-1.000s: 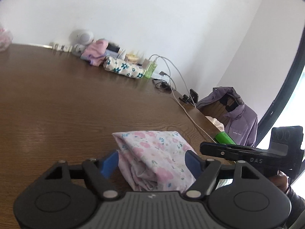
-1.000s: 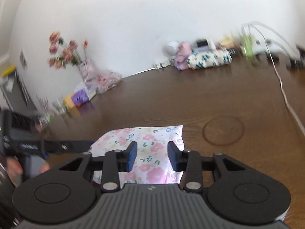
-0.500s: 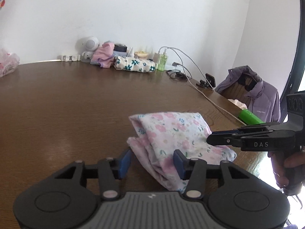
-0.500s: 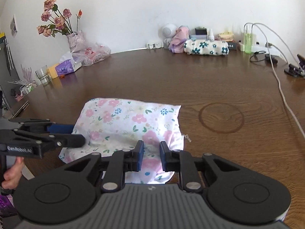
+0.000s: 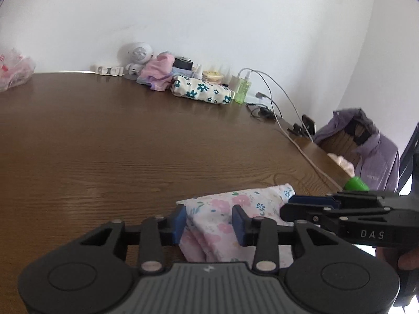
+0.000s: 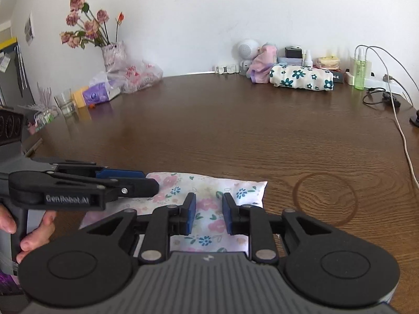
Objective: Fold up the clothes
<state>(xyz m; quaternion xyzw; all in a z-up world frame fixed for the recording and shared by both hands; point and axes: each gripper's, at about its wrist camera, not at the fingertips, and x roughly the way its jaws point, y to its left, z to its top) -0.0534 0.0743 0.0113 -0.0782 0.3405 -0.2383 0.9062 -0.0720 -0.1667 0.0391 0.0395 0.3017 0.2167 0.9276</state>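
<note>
While both grippers, left (image 5: 209,221) and right (image 6: 207,213), hover part-open over the folded floral cloth (image 6: 209,196), holding nothing, we keep its edges square

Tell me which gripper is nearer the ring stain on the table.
Right. The right gripper sits over the floral cloth just beside the ring stain; the left gripper reaches in from the cloth's far side.
</note>
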